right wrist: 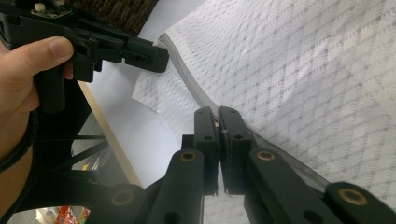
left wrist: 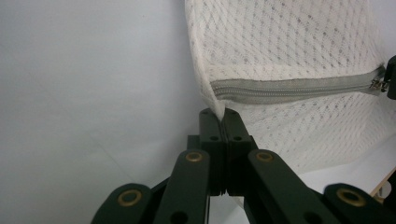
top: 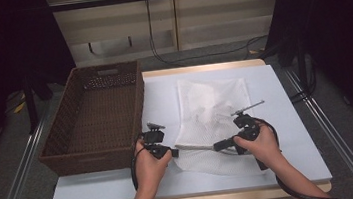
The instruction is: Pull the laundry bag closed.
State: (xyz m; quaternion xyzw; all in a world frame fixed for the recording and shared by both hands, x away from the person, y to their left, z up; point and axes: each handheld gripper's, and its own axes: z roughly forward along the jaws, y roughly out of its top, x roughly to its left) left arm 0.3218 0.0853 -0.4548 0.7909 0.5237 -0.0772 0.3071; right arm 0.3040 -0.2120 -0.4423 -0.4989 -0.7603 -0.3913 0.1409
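Mesh laundry bag (top: 215,112) lies flat on the white worktop (top: 287,117), right of the wicker basket (top: 93,116), with its zipper edge toward the person. Zipper (left wrist: 299,88) is grey and runs along that near edge; it looks zipped across the stretch seen in the left gripper view.

Left hand-held gripper (top: 173,152) has its jaws pressed together on the bag's corner fabric at the zipper's end; in the left gripper view (left wrist: 219,116) the white mesh goes straight into the seam between the jaws. Judgement: it is there as an anchor, so the bag does not slide when the slider is pulled.

Right hand-held gripper (top: 217,146) is pinched shut at the other end of the zipper line. In the right gripper view (right wrist: 218,123) a small light-coloured bit sits between the jaws, probably the zipper pull, though it is too small to be certain. The left gripper view shows a metal pull (left wrist: 376,84) right against the dark tip of the other gripper, which fits that reading.

The two grippers face each other along the zipper, which hangs taut and slightly off the worktop between them. Judgement: tension keeps the teeth straight so the slider can run cleanly.

Basket is empty, open side up, touching or just beside the worktop's left edge; it is likely the bag's destination.
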